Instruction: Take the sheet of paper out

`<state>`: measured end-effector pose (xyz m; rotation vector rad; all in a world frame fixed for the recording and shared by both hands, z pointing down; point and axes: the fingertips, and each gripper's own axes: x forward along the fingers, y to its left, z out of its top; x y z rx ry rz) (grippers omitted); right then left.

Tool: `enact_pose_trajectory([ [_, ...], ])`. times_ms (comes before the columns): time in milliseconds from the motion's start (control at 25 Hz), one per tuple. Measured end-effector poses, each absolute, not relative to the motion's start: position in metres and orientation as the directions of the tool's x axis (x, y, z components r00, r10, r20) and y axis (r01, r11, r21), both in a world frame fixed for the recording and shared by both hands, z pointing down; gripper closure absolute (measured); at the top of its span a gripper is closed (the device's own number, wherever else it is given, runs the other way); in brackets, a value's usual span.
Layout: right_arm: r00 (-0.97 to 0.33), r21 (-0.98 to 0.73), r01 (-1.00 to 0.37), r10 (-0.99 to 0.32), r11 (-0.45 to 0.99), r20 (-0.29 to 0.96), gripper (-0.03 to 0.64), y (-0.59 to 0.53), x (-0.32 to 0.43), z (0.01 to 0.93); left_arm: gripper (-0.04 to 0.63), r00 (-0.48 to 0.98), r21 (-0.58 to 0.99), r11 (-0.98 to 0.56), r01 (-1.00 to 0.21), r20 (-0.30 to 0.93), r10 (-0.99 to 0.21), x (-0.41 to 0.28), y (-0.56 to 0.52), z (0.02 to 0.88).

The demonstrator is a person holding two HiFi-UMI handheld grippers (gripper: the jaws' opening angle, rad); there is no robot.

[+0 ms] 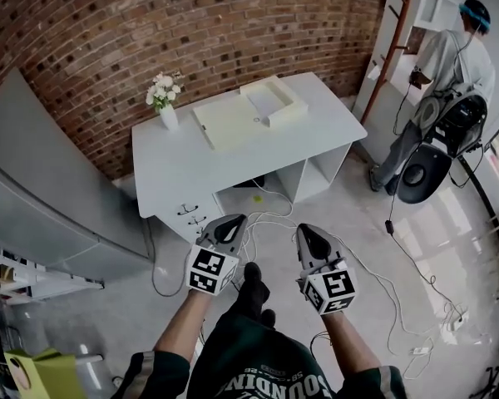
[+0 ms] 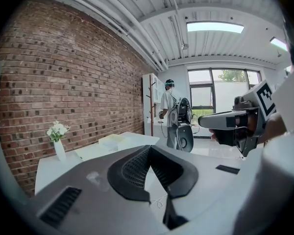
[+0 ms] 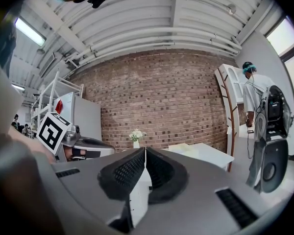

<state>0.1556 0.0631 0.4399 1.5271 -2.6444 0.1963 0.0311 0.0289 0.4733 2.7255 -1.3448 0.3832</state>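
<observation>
A white desk (image 1: 183, 169) stands ahead against the brick wall. On it lie a flat cream folder or sheet (image 1: 226, 121) and, at its right corner, a shallow white box (image 1: 274, 100); I cannot tell whether paper lies inside. Both show small in the left gripper view as the box (image 2: 112, 139) and in the right gripper view as the box (image 3: 182, 146). My left gripper (image 1: 233, 221) and right gripper (image 1: 306, 232) hover over the floor, short of the desk, side by side. Both point at the desk with jaws shut and nothing between them.
A vase of white flowers (image 1: 165, 98) stands on the desk's left back corner. Cables (image 1: 374, 273) trail over the floor under and right of the desk. A person (image 1: 449, 65) with a backpack rig stands by white shelves (image 1: 424, 2) at the right. Grey cabinets (image 1: 41, 189) line the left.
</observation>
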Motion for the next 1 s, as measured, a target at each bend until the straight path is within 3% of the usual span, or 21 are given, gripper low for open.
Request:
enact_pose_trajectory([
  [480,-0.504,-0.044,-0.862,-0.846,0.505,0.176,0.548,0.0,0.151,0.452,0.584,0.606,-0.01,-0.628,-0.778,0.247,-0.756,0.039,-0.043,0.486],
  [1000,-0.53,-0.051,-0.847,-0.831,0.529,0.172,0.548,-0.163,0.14,0.448,0.584,0.585,-0.005,-0.606,-0.795,0.258,-0.769,0.034,-0.187,0.493],
])
